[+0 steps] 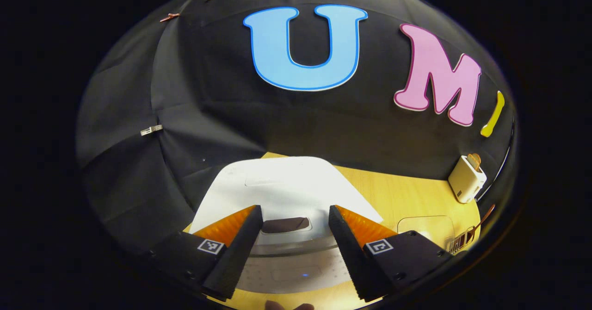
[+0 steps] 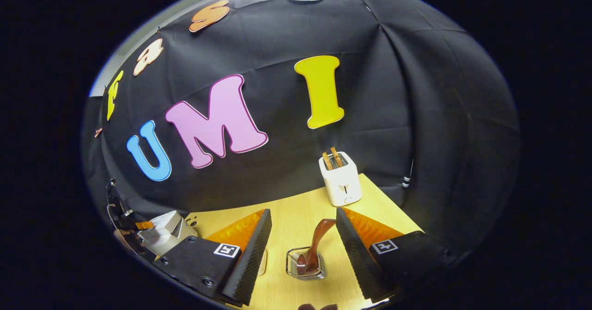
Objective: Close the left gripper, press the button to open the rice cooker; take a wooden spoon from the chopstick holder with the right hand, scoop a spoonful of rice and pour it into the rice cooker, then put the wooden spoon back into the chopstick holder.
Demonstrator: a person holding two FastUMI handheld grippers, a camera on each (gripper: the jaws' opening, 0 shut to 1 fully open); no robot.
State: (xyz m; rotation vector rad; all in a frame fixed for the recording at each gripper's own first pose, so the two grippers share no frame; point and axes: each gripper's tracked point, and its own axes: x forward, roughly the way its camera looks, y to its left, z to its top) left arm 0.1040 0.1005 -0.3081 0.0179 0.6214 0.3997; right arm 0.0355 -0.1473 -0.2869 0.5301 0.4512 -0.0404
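Observation:
The white rice cooker stands on the wooden table right in front of my left gripper, which is open, a finger on each side of the cooker's dark oval button. The lid lies down. In the right gripper view the wooden spoon stands in the wire chopstick holder, just ahead of my open right gripper; nothing sits between its fingers. The rice cooker shows at the far left there, with the left gripper over it. The holder and spoon also appear at the right of the left gripper view.
A white toaster with two slices in it stands at the table's back right corner, behind the holder. A clear container rests between the cooker and the holder. Bare tabletop lies between the holder and the toaster.

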